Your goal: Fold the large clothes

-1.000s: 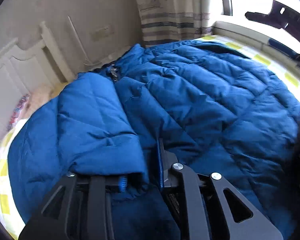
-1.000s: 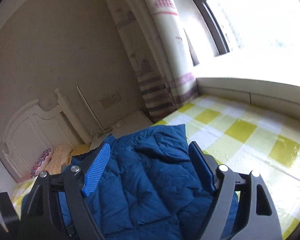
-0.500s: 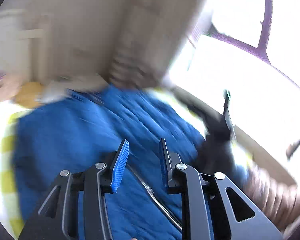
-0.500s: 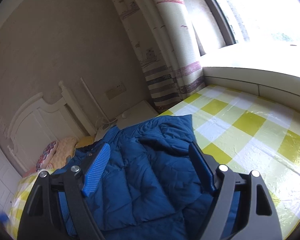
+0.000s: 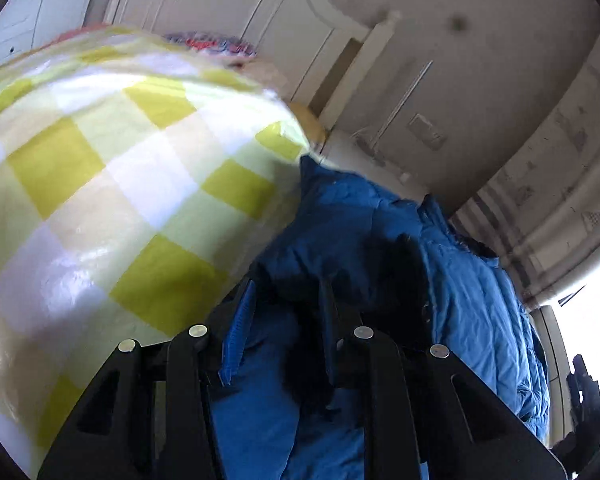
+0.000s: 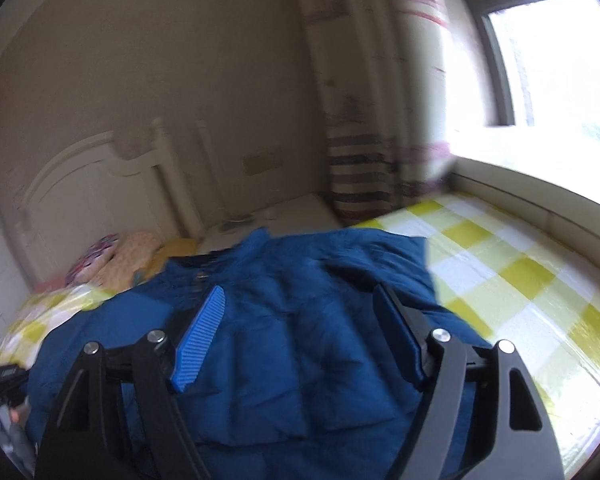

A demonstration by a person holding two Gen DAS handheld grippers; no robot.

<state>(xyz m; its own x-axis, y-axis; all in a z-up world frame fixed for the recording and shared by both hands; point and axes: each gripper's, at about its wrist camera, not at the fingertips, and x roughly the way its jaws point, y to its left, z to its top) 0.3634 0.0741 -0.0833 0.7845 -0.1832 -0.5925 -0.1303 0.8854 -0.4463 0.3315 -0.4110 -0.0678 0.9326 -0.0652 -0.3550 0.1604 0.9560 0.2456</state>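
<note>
A large blue quilted jacket (image 6: 320,264) lies spread on a bed with a yellow and white checked sheet (image 6: 500,272). My right gripper (image 6: 300,292) hovers over the middle of the jacket. Its jaws are wide apart and closing, and no fabric is pinched between them. In the left wrist view the picture is steeply tilted. My left gripper (image 5: 288,286) is shut on a bunched fold of the jacket (image 5: 480,300), and the dark fabric fills the narrow gap between its blue pads. The checked sheet (image 5: 120,180) lies bare to the left of that gripper.
A white headboard (image 6: 92,184) and pillows (image 6: 116,256) are at the far left end of the bed. A striped curtain (image 6: 360,160) hangs in the corner, with a low white stand below it. A bright window ledge (image 6: 540,176) runs along the bed's right side.
The left gripper has swung and tilted sharply, with jacket fabric still in its jaws, and now faces the headboard and sheet. The right gripper has shifted and rolled, and its jaws have narrowed slightly.
</note>
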